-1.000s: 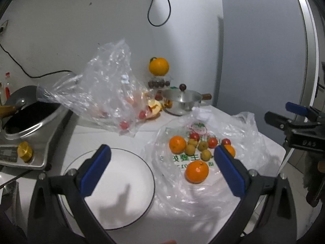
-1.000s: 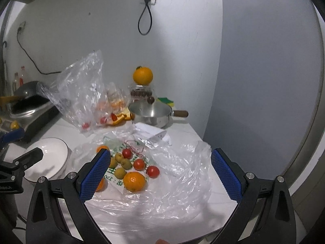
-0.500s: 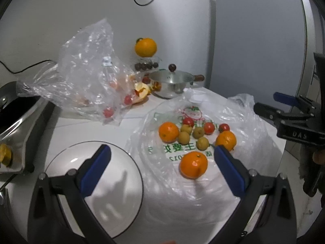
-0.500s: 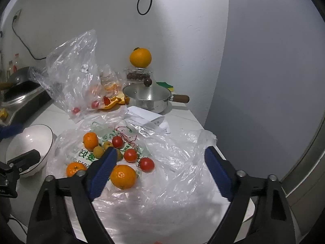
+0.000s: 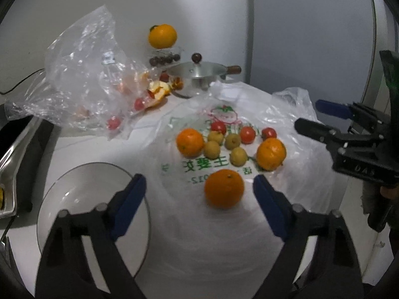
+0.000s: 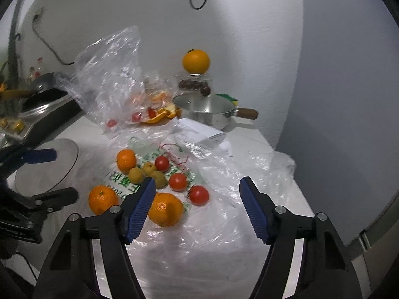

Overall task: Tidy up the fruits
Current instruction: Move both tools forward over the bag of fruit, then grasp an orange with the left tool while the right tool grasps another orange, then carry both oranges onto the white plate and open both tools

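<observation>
Both the left gripper (image 5: pixel 199 194) and the right gripper (image 6: pixel 197 199) hang wide, holding nothing. The fruits (image 5: pixel 229 144) lie on a flattened plastic bag (image 5: pixel 294 174), at twelve o'clock from the left jaws, with the white plate (image 5: pixel 74 189) at nine o'clock.

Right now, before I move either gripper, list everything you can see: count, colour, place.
oranges: three, orange, on the flat bag
fourth orange: one, atop a clear container at the wall
small fruits: four, yellow-green, bag centre
tomatoes: three, red, far side of the group
flat bag: one, clear with green print, on the counter
crumpled bag: one, clear, back left, holding tomatoes and peel
plate: one, white, near left
pot: one, steel, lidded, at back
left gripper: open, nearest orange ahead
right gripper: open, above the bag
</observation>
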### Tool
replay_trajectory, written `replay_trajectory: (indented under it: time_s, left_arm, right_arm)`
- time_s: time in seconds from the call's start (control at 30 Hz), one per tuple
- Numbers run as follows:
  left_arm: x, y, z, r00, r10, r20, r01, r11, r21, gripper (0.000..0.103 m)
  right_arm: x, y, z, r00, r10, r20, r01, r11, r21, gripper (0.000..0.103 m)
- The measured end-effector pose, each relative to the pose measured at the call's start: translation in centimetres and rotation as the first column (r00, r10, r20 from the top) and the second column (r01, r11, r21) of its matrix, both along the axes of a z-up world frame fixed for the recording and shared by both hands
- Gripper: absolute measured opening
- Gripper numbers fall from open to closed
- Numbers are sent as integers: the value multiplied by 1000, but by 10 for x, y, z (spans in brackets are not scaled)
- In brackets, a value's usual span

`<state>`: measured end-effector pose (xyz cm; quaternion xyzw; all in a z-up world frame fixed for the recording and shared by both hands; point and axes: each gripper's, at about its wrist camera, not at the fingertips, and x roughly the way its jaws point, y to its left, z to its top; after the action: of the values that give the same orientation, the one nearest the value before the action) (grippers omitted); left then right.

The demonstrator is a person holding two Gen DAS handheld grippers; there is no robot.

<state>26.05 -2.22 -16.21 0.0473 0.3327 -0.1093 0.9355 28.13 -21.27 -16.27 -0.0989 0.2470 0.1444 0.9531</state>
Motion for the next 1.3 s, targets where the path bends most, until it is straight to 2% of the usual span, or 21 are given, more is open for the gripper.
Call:
replay_trajectory:
  time_s: [0.07, 0.13, 0.27, 0.53, 0.63, 0.73, 0.83, 0.87, 0.9, 1.07, 1.3]
  left_arm:
    - [0, -8, 1, 1000, -11, 5, 11, 1000, 12, 80]
    - [3, -17, 0, 1000, -25, -3, 25, 999, 33, 77]
    - [13, -28, -8, 998, -39, -49, 41, 999, 33, 63]
    - [32, -40, -26, 992, -8, -124, 16, 997, 69, 61]
    - [36, -43, -32, 989, -9, -150, 21, 997, 76, 51]
    - [38, -43, -37, 987, -2, -160, 15, 996, 84, 48]
    - [38, -40, -36, 987, -5, -161, 16, 997, 69, 47]
    - [38, -40, -36, 987, -7, -160, 18, 998, 68, 47]
    - [38, -40, -36, 987, -8, -158, 19, 998, 68, 47]
    - [33, -41, -30, 990, -23, -138, 31, 998, 55, 47]
    - [21, -34, -11, 996, -22, -83, 24, 999, 23, 46]
  right_arm:
    - [1, 0, -4, 1000, 25, -10, -25, 1000, 0, 64]
    - [2, -4, -8, 998, 56, -30, -56, 998, 20, 63]
    - [7, -3, -11, 992, 117, -54, -114, 992, 54, 62]
    - [24, 9, -27, 969, 203, -140, -196, 979, 62, 57]
    - [31, 10, -34, 958, 220, -185, -210, 975, 76, 57]
    - [34, 13, -40, 950, 229, -213, -218, 973, 77, 57]
    - [36, 16, -45, 945, 234, -227, -223, 972, 74, 56]
    - [37, 17, -46, 945, 234, -230, -223, 972, 70, 50]
    - [37, 18, -47, 946, 226, -231, -218, 974, 62, 48]
    - [36, 16, -46, 949, 219, -225, -210, 976, 66, 48]
    - [26, 12, -29, 963, 195, -185, -188, 980, 59, 48]
